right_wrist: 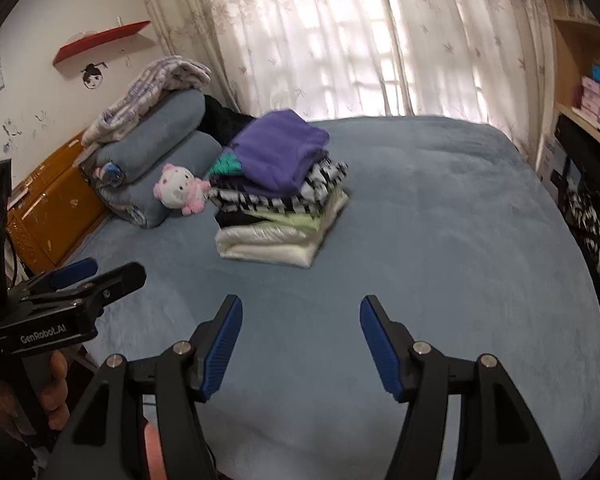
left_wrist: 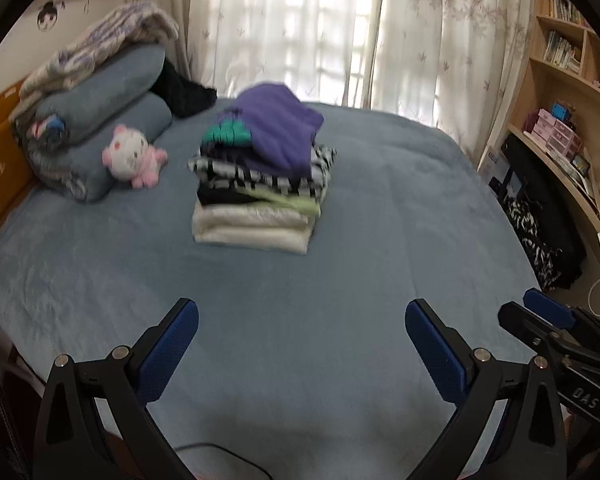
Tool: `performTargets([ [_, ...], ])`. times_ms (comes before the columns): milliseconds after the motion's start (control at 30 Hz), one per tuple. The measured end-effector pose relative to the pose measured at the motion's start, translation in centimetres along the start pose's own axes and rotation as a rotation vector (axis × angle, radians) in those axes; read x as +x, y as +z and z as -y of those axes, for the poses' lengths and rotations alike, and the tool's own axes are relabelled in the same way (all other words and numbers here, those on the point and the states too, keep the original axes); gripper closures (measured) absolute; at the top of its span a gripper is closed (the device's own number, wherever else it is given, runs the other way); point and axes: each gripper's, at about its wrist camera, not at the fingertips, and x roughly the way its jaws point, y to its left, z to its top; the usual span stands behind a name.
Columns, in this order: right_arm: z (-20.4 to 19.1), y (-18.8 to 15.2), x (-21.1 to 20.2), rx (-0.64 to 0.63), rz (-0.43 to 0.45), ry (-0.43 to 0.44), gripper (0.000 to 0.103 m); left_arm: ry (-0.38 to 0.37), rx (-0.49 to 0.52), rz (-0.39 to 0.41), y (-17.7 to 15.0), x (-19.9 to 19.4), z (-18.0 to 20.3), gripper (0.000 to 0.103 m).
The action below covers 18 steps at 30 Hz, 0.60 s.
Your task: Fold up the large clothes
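Going left to right across the left wrist view: at about 10 o'clock lie the rolled blue bedding (left_wrist: pixel 100 92) with a patterned blanket (left_wrist: pixel 112 40) draped over it, and just below them a pink-and-white plush toy (left_wrist: pixel 134 156) leans against the lower roll. A dark garment (left_wrist: pixel 184 92) lies behind the rolls, by the curtain (left_wrist: pixel 300 28); whether it is folded cannot be told.

At 12 o'clock, well apart from both grippers, the stack of folded clothes (left_wrist: pixel 260 176) sits on the bed (left_wrist: pixel 400 208): a white piece at the bottom, then pale green, black, and black-and-white layers, with a purple garment (left_wrist: pixel 276 128) on top. The purple piece looks a little domed and slightly skewed, though the frame is blurred. At 2 to 3 o'clock a bookshelf (left_wrist: pixel 568 64) stands beside the bed.

The left gripper (left_wrist: pixel 302 334) hangs over bare bedspread with its fingers (left_wrist: pixel 172 344) wide apart and nothing between them. The right gripper (right_wrist: pixel 301 334) is likewise empty, its fingers (right_wrist: pixel 224 344) apart, over the near part of the bed. Each gripper shows at the other camera's edge.

As a judgement, the task looks near its end or between garments: several large pieces are already folded and stacked, and no unfolded clothing lies spread on the open bedspread near the grippers. What may remain is the dark garment at the head of the bed, or squaring up the top piece. Nothing in view shows whether more clothes wait outside the frame.
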Motion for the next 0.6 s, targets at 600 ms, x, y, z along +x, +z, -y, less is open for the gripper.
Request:
performTargets([
  [600, 3.1, -9.0, 1.7, 0.121, 0.037, -0.152, 0.039, 0.095, 0.079, 0.081, -8.9, 1.8, 4.4, 0.001],
])
